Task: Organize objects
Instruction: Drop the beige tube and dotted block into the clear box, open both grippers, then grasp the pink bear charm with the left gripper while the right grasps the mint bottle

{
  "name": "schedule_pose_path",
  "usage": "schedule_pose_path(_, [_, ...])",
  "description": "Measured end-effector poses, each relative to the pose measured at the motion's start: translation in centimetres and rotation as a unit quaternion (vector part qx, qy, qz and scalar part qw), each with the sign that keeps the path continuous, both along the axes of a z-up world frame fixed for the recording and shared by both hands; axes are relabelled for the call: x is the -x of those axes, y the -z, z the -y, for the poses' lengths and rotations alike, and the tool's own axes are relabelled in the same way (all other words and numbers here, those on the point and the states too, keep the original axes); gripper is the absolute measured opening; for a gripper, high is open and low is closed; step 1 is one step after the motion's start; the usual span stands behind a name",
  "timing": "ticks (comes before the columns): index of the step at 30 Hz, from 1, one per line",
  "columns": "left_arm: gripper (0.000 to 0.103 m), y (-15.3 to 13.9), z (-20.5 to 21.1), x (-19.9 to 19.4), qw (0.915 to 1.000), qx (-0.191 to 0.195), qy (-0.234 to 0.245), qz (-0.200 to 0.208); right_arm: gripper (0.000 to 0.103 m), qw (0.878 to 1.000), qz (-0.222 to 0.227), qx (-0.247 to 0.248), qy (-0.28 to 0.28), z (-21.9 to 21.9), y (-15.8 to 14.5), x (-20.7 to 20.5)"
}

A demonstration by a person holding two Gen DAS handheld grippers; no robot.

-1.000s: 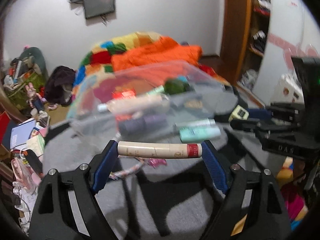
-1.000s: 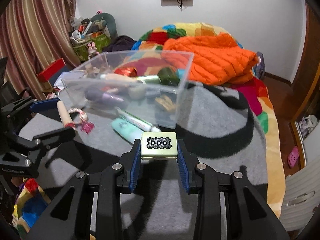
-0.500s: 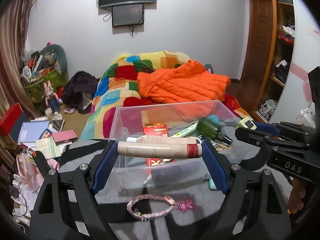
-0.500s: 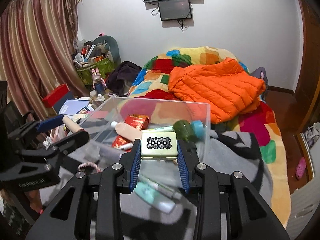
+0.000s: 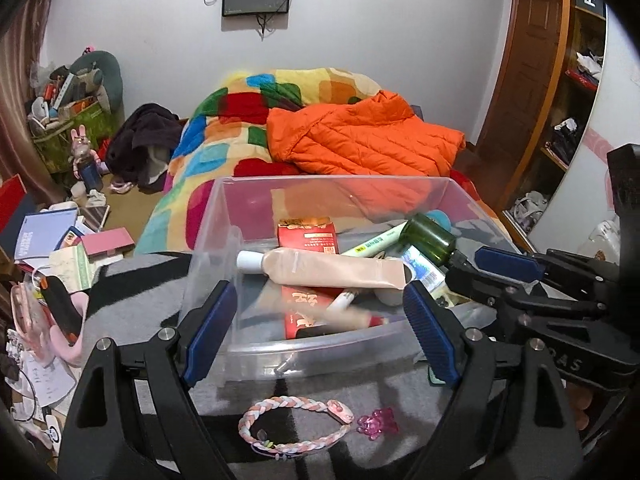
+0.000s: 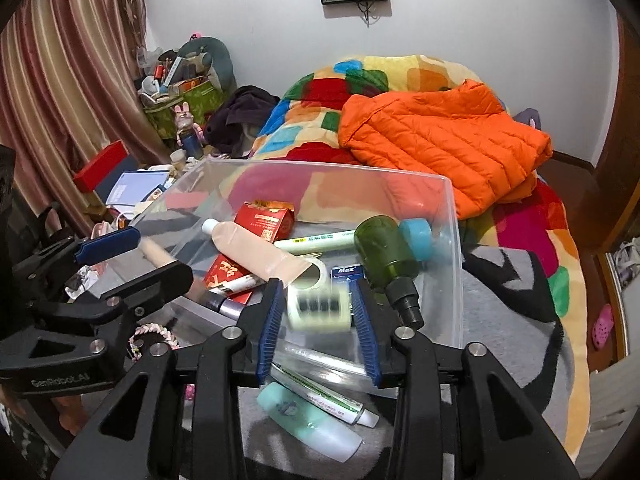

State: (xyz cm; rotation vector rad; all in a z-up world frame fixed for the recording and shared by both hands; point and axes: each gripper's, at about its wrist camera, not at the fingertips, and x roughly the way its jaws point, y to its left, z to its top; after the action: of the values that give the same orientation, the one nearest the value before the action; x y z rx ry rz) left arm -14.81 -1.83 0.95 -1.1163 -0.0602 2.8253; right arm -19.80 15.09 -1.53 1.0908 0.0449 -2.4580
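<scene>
Beige tube [image 5: 352,319] blurred between left hand-held gripper's [image 5: 320,320] spread jaws

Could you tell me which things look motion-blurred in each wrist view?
Left wrist view: the beige tube dropping between the open left gripper fingers is smeared; the bin contents are sharp. Right wrist view: the pale tile between the open right gripper fingers is streaked.
</scene>
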Motion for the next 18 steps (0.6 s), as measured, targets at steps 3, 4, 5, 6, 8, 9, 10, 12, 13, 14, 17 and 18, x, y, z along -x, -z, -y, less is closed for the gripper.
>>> schedule_pose_path(3, [0.088,-0.5,0.1,-0.8,1.0,0.001,0.0,-0.009,0.052,1.0,-0.013,0.004,-0.001,-0.2,-0.4,-0.7])
schedule_pose_path(4, [0.088,-0.7,0.2,-1.0,0.9999,0.001,0.0,-0.011,0.052,1.0,-0.02,-0.001,-0.002,-0.1,-0.6,-1.0])
schedule_pose_path(5, [0.089,-0.9,0.4,-1.5,0.9999,-0.001,0.0,-0.015,0.052,1.0,-0.026,-0.003,-0.004,-0.1,-0.9,-1.3])
schedule_pose_path(6, [0.09,-1.1,0.5,-1.8,0.9998,-0.001,0.0,-0.017,0.052,1.0,-0.03,-0.004,-0.007,-0.1,-1.1,-1.6])
schedule_pose_path(8, [0.092,-1.4,0.8,-2.7,0.9997,0.002,-0.001,-0.025,0.052,0.999,-0.035,0.0,-0.018,-0.3,-1.5,-2.5])
schedule_pose_path(9, [0.093,-1.6,1.0,-3.2,0.9996,0.006,-0.003,-0.028,0.052,0.999,-0.036,0.0,-0.024,-0.4,-1.7,-3.0])
schedule_pose_path(10, [0.093,-1.6,1.2,-3.6,0.9995,0.009,-0.004,-0.029,0.052,0.999,-0.038,-0.001,-0.028,-0.4,-1.7,-3.3])
schedule_pose_path(12, [0.093,-1.4,1.7,-4.3,0.9997,0.01,-0.004,-0.024,0.052,0.998,-0.041,-0.008,-0.036,-0.8,-1.6,-4.3])
schedule_pose_path(13, [0.093,-1.2,1.8,-4.7,0.9998,0.01,-0.003,-0.018,0.052,0.998,-0.04,-0.011,-0.04,-0.9,-1.4,-4.8])
schedule_pose_path(14, [0.093,-0.9,2.0,-5.1,0.9999,0.008,-0.002,-0.011,0.052,0.998,-0.037,-0.015,-0.043,-1.2,-1.1,-5.1])
schedule_pose_path(17, [0.093,0.5,2.1,-6.3,0.9999,0.0,0.005,0.011,0.052,0.998,-0.018,-0.034,-0.048,-1.5,0.4,-6.0])
schedule_pose_path(18, [0.093,0.9,2.0,-6.8,0.9999,-0.001,0.006,0.016,0.052,0.998,-0.014,-0.046,-0.049,-1.6,1.0,-6.1])
